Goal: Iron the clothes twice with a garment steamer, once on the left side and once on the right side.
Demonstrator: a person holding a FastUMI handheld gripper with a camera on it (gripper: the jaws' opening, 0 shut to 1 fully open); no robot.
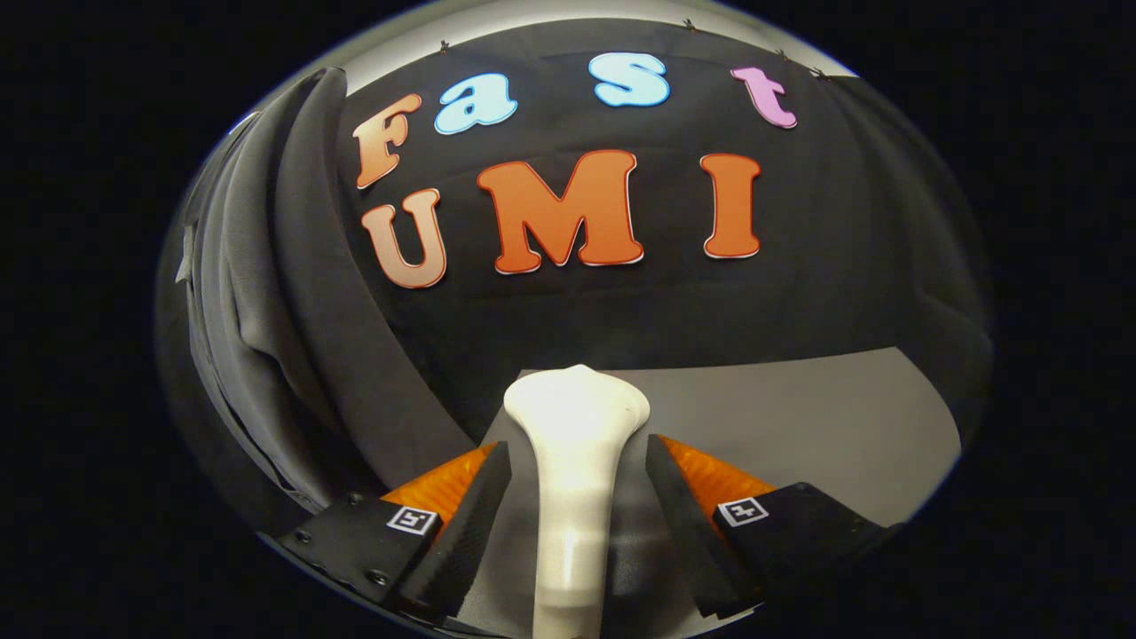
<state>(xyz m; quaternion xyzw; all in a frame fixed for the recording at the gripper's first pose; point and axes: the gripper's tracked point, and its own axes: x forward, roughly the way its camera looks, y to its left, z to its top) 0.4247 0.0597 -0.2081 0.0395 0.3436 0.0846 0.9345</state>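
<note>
the gripper (577, 497) reaches forward over a flat grey table top (799, 426), its two fingers (475, 524) angled inward like a narrow v. between them stands the white plastic garment steamer (575, 461), seen from behind: a slim smooth handle rising up the middle of the gap and widening into a broad, rounded head just ahead of the fingertips. the fingers sit close on either side of the handle, but thin slivers of grey show between each inner face and the white plastic, so it cannot be told whether both press on it or merely flank it; the gap is narrow, about as wide as the handle itself.

the steamer's head points toward the far side of the scene, with its top edge meeting the line where the table ends and the black cloth wall (621, 319) begins.

on the left, a dark grey garment of soft matte fabric (293, 293) hangs in long vertical folds, running from high up down to beside the left finger. it drapes in front of the wall, to the left of and beyond the steamer's head, well apart from it. the right part of the table is bare grey surface reaching away to the wall.
</note>
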